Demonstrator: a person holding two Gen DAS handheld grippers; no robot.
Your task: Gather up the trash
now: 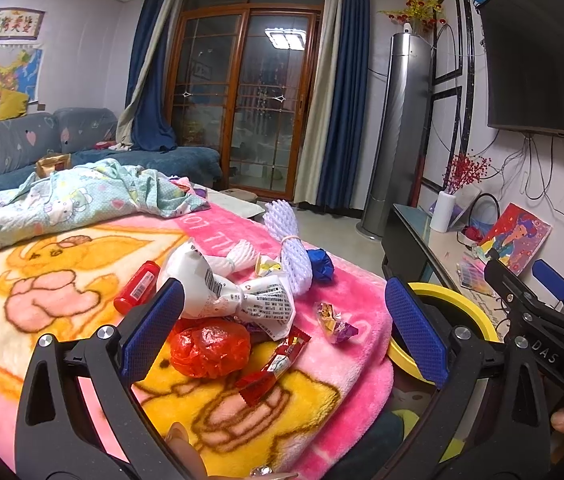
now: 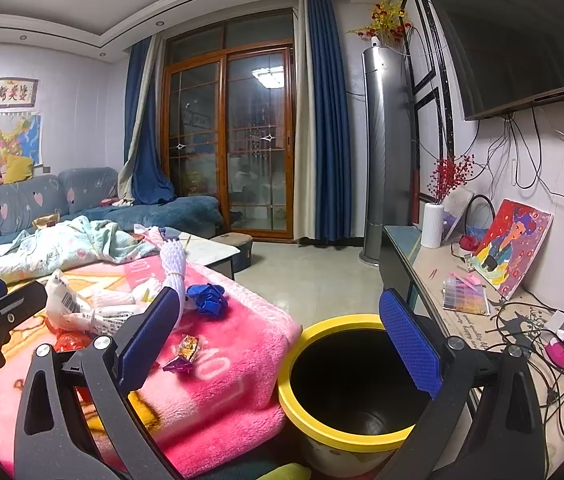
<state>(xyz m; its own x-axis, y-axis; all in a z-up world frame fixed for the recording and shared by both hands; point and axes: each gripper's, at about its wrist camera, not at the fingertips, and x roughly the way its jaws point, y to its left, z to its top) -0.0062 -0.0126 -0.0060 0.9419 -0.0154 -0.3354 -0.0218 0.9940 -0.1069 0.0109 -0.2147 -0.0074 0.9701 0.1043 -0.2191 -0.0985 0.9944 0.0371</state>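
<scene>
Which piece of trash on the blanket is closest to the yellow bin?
The small gold and purple candy wrapper, lying alone on the pink edge of the blanket beside the yellow bin. The blue crumpled wrapper and the white packaging lie farther back.

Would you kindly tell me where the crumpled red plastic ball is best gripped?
Grip the crumpled red plastic ball across its rounded middle, coming from above with the open left hand-held gripper. It probably compresses easily, and the white wrapper crowds its far side.
</scene>
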